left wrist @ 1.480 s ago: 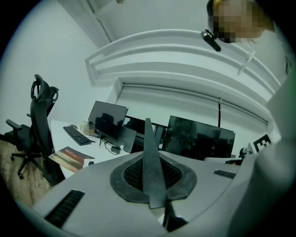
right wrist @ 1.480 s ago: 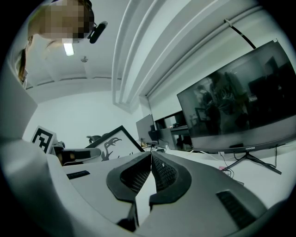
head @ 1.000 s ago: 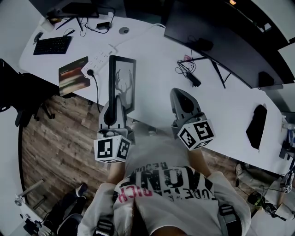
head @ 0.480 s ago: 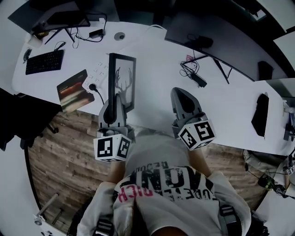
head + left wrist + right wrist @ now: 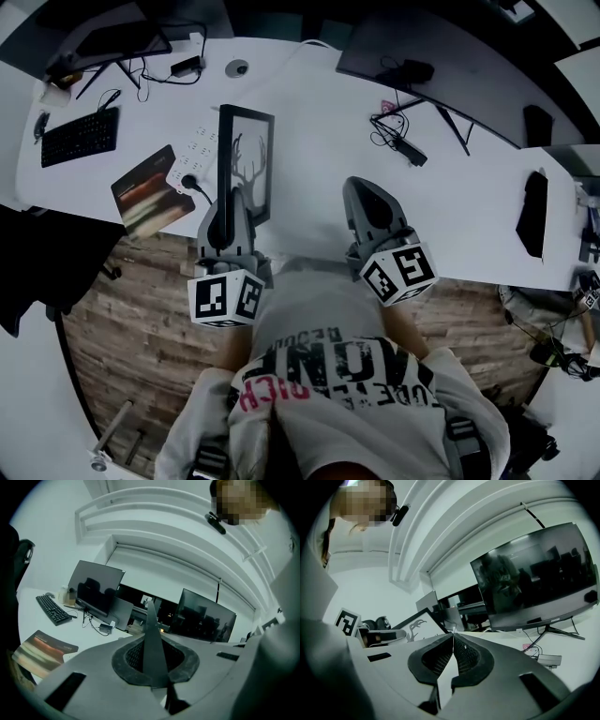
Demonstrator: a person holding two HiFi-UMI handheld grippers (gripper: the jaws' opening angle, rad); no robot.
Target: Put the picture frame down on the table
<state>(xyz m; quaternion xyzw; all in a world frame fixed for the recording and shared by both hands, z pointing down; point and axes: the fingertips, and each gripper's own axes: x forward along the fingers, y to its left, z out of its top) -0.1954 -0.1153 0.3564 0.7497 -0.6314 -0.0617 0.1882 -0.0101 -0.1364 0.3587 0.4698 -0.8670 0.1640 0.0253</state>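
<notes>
The picture frame (image 5: 247,161), black-edged with a white antler print, stands on edge over the near part of the white table (image 5: 309,122), its picture side facing right. My left gripper (image 5: 230,195) is shut on its near edge. In the left gripper view the frame (image 5: 150,618) shows edge-on as a thin dark blade pinched between the pads of the left gripper (image 5: 152,641). My right gripper (image 5: 361,187) is to the right of the frame, apart from it. The right gripper (image 5: 453,634) has its jaws shut with nothing between them; the frame (image 5: 415,626) is at its left.
Left of the frame lie a white power strip (image 5: 192,155) with a black cable, a mouse mat (image 5: 148,190) and a keyboard (image 5: 77,136). A large monitor (image 5: 422,56) and loose cables (image 5: 398,131) are behind at the right. A black object (image 5: 532,214) lies far right.
Both grippers and the frame have moved forward, farther over the table from its near edge. The left gripper's hold on the frame is unchanged and the right stays shut.
</notes>
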